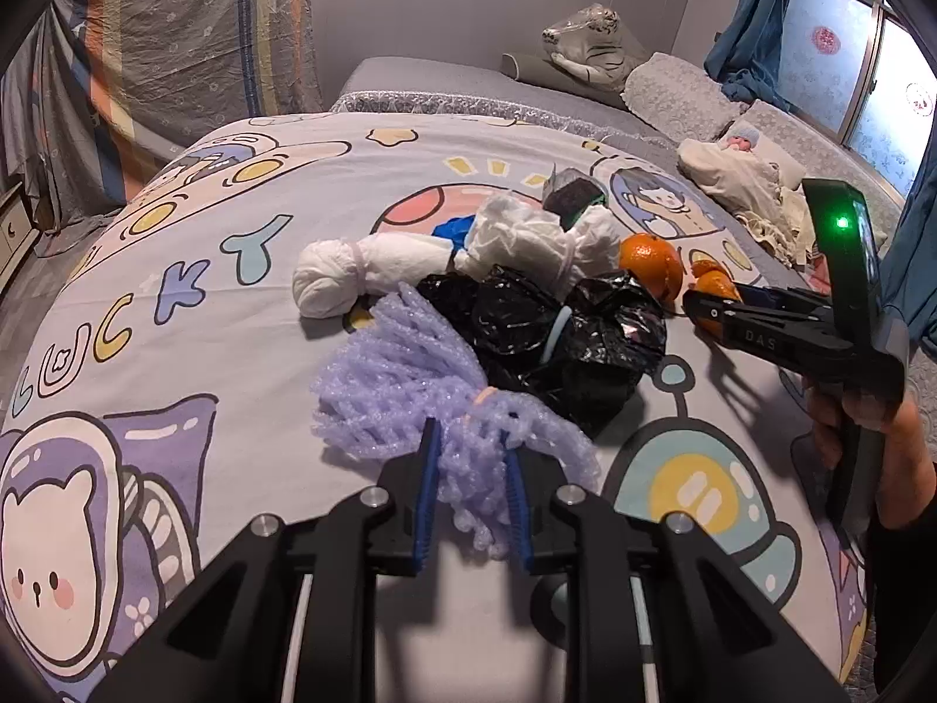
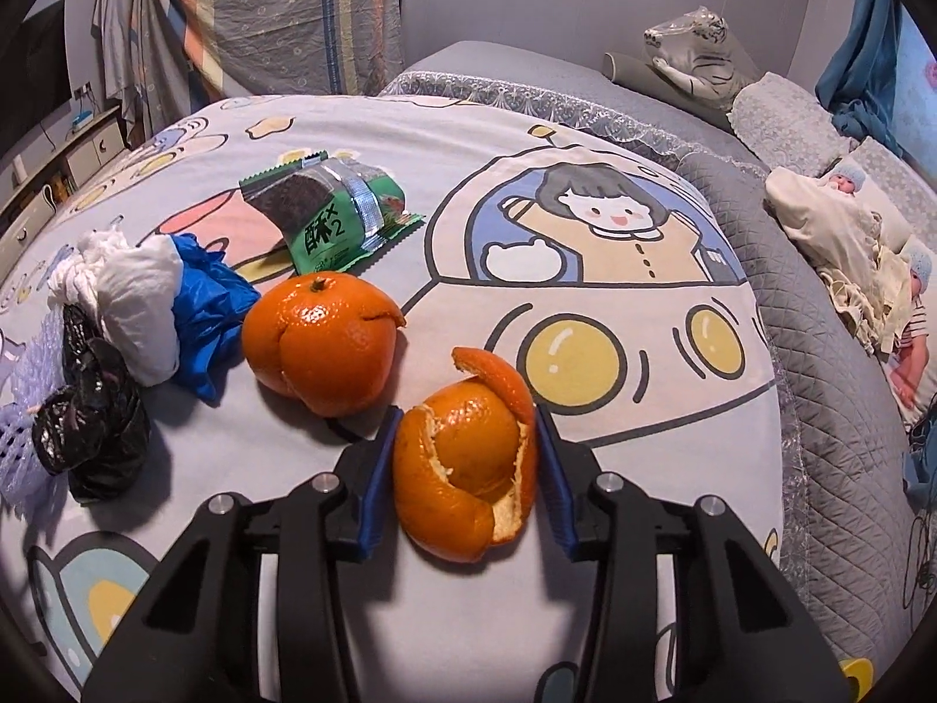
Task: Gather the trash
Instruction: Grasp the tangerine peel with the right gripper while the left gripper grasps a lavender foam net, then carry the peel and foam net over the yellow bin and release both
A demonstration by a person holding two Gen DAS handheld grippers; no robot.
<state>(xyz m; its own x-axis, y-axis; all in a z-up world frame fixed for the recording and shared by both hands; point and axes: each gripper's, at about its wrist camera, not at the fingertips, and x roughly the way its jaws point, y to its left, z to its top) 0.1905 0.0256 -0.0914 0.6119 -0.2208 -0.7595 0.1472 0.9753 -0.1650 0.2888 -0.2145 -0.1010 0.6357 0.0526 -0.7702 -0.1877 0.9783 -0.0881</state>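
Observation:
Trash lies on a cartoon-print bedspread [image 1: 193,351]. My left gripper [image 1: 471,471] is shut on a purple foam fruit net [image 1: 410,392], which bunches between the blue pads. Behind it lie a crumpled black plastic bag [image 1: 550,340], white tissue wads [image 1: 515,234] and orange peels [image 1: 650,263]. My right gripper [image 2: 465,457] has its jaws around a curled orange peel [image 2: 468,463], pads touching both sides. A second orange peel [image 2: 322,343], a green snack wrapper [image 2: 334,211], blue plastic [image 2: 205,304] and white tissue [image 2: 137,299] lie beyond. The right gripper shows in the left wrist view [image 1: 708,304].
A grey quilted blanket [image 2: 820,410] covers the bed to the right, with dolls [image 2: 849,222] and pillows [image 2: 779,111] on it. A plush tiger [image 1: 585,41] sits at the headboard. Draped sheets [image 1: 175,47] hang at the far left. A window with blue curtains [image 1: 755,17] is at the right.

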